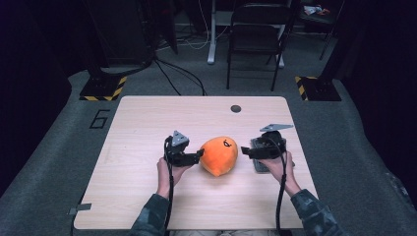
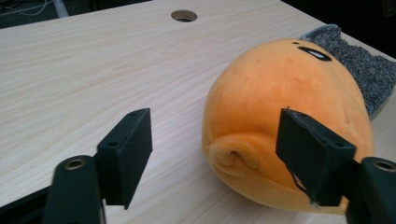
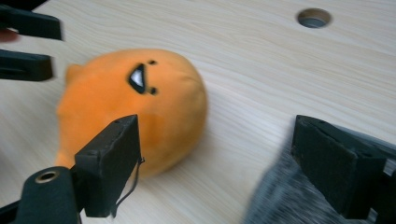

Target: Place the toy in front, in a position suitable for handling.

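While my left claw (image 2: 212, 158) stands wide apart with bare table between its pads, the plush (image 1: 219, 155) lies just off its right jaw, not gripped. My right claw (image 3: 217, 168) is spread wide too and holds nothing; the plush sits beyond its left jaw, and a grey cloth (image 3: 280, 196) lies under its right jaw.

The plush is a round, bright orange lump of soft fabric, egg-shaped and lying on its side on the table (image 1: 147, 128), about the middle of it and nearer my edge. From above I see it between my two claws, the left one (image 1: 199, 156) just beside it, the right one (image 1: 244, 151) a little apart. Its upper side carries a small face: a black mouth with a white patch inside and two tiny dark dots by it. Toward my left claw the fabric gathers into a puckered fold at the low end, with a seam running round it. A small orange nub sticks out on the side by my left claw.

The cloth also shows behind the plush (image 2: 280, 121) as a fuzzy grey patch (image 2: 359, 70), touching it.
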Tool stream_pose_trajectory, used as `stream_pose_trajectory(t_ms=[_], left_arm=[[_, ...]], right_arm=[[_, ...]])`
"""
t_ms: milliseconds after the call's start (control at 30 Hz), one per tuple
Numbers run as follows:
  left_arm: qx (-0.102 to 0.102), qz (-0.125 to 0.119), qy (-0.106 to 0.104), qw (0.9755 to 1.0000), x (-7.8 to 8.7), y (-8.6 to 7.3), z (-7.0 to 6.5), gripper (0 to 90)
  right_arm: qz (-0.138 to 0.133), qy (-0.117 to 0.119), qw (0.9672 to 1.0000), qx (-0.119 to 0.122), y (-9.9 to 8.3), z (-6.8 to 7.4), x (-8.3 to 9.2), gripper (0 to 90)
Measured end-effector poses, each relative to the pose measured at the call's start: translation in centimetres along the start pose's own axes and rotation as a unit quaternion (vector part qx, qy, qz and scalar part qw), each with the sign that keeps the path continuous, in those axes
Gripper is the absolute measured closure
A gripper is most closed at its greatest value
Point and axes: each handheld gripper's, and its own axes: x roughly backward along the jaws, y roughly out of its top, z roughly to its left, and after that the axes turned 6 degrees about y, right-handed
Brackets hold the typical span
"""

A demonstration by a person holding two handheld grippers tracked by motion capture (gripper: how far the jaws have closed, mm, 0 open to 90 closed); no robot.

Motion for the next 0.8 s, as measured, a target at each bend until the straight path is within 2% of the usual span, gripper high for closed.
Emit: stream_pose_trajectory(t_ms=[100,200,367,400,500,600,700,733,800], left_arm=[[0.002,0.002,-0.002,1.0000,0.0,0.3,-0.6,19.8],[-0.005,0.003,-0.004,1.0000,-0.1,0.5,-1.3,15.7],[-0.013,0.009,-0.019,0.9997,-0.7,1.0,-2.6,15.1],[-0.017,0.010,-0.020,0.9996,-0.8,1.1,-2.9,15.1],[-0.018,0.005,-0.026,0.9995,-1.2,1.3,-4.0,15.1],[-0.027,0.015,-0.027,0.9992,-1.8,1.3,-4.9,15.3],[-0.038,0.028,-0.026,0.9985,-2.3,1.3,-5.4,16.4],[-0.044,0.031,-0.020,0.9984,-2.5,1.2,-5.5,16.6],[-0.041,0.039,-0.014,0.9983,-3.0,0.9,-5.7,18.4]], right_arm=[[0.001,-0.025,0.9997,0.000,-0.8,-1.4,0.9,14.7],[0.009,-0.045,0.9988,-0.013,-2.2,-3.4,1.5,14.0],[0.012,-0.069,0.9966,-0.043,-3.6,-5.6,2.0,13.6],[0.006,-0.066,0.9961,-0.057,-3.9,-6.0,2.2,13.5],[0.006,-0.069,0.9955,-0.064,-4.1,-6.2,2.3,13.6],[0.008,-0.072,0.9947,-0.072,-4.3,-6.4,2.0,13.6],[0.019,-0.074,0.9947,-0.069,-4.5,-6.3,1.5,13.6],[0.022,-0.076,0.9950,-0.060,-4.5,-6.4,1.4,13.5],[0.026,-0.078,0.9947,-0.061,-4.7,-6.6,1.2,13.4]])
